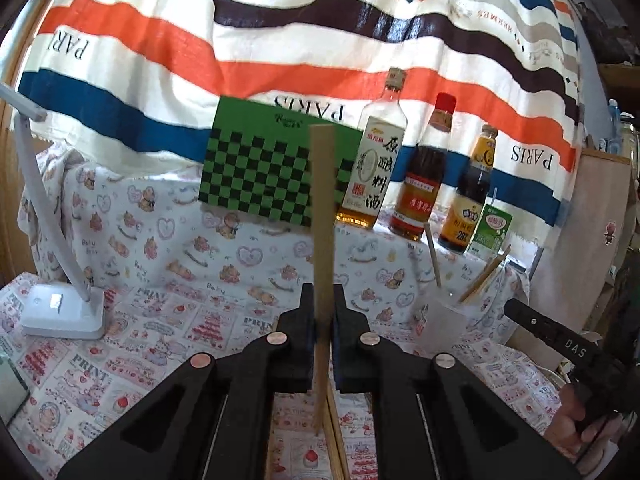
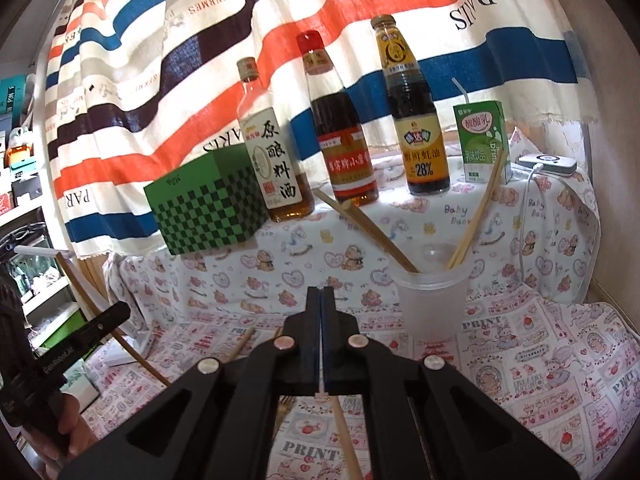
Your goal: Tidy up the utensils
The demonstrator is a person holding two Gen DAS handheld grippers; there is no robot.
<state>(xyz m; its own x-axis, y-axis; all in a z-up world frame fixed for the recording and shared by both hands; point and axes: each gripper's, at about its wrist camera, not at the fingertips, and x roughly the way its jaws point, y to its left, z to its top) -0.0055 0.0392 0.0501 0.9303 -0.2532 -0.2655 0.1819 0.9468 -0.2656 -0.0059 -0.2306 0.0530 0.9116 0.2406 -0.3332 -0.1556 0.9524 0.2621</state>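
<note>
Cup (image 2: 432,304) sits on the printed cloth (image 1: 168,264), right of your left gripper (image 1: 323,320) and just ahead-right of the right gripper (image 2: 321,320), which is nearer. It already holds chopsticks (leaning outward). Your left gripper is clamped on one chopstick (image 1: 322,208), long axis near upright. Right gripper is fully closed, empty. More chopsticks lie on the cloth below it.

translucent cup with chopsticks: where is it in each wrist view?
Left wrist: cup at right of centre, beside the left gripper.
Right wrist: cup just right of centre, beyond the right gripper.
Shared landmark: green checkered box.
</note>
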